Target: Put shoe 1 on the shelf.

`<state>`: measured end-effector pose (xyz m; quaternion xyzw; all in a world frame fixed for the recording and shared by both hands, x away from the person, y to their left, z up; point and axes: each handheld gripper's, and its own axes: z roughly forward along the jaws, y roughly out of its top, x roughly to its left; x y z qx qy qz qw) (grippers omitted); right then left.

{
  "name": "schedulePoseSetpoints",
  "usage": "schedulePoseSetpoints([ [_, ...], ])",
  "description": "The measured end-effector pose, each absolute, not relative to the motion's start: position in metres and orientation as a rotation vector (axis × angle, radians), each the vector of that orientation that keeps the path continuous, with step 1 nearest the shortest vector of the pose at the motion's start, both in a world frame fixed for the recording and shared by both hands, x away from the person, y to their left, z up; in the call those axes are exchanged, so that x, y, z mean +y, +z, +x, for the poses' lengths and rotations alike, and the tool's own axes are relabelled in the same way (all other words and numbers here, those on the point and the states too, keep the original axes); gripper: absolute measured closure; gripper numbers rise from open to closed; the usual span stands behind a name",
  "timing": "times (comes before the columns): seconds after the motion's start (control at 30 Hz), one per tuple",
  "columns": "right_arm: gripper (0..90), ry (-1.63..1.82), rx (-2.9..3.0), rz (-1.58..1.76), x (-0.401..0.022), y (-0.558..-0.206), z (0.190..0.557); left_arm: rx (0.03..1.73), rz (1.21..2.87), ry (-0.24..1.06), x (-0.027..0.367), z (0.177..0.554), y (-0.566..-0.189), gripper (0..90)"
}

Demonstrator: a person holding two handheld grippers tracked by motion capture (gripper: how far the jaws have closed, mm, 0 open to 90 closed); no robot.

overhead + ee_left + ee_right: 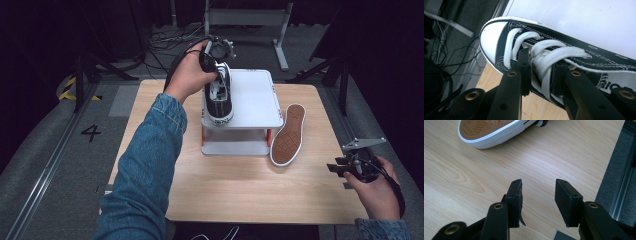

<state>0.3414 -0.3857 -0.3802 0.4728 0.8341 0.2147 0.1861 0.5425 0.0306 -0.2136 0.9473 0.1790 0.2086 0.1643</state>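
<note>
Your left gripper (218, 75) clamped a black sneaker (219, 95) on the white stand (255, 100); your right gripper (345, 167) hung empty.

Surface was a light wood table (230, 185), grey carpet floor around it, dark room, cables and a metal frame (247, 17) on the floor beyond your left gripper, a "4" mark (91, 132) on the floor off to its left. Your left gripper's jaws were pinched on the sneaker's laces (549, 57) and tongue, shoe sat on the stand's top shelf, toe cap (490, 40) pointing back toward you. A second sneaker (288, 134) lay on its side, tan sole showing, leaning at the stand's right edge, between your two grippers. Your right gripper's jaws stood about half apart over bare wood near the table's right edge, nothing between them, second sneaker's sole (486, 130) ahead of them.
</note>
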Motion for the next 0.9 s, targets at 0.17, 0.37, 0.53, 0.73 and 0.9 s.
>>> schedulePoseSetpoints([
  [0.17,58.7,0.608,2.347,1.338,-0.388,-0.38,0.341,0.481,2.715,0.611,0.019,0.55,-0.217,74.6],
  [0.37,58.5,0.624,2.338,1.344,-0.392,-0.379,0.34,0.449,2.764,0.619,0.002,0.563,-0.222,74.2],
  [0.53,58.5,0.629,2.337,1.348,-0.394,-0.379,0.34,0.417,2.765,0.599,-0.007,0.568,-0.228,73.3],
  [0.73,58.3,0.634,2.335,1.346,-0.396,-0.379,0.34,0.428,2.769,0.528,-0.011,0.571,-0.233,65.6],
  [0.9,57.8,0.639,2.334,1.344,-0.395,-0.378,0.341,0.567,2.699,0.503,-0.003,0.571,-0.23,42.7],
])
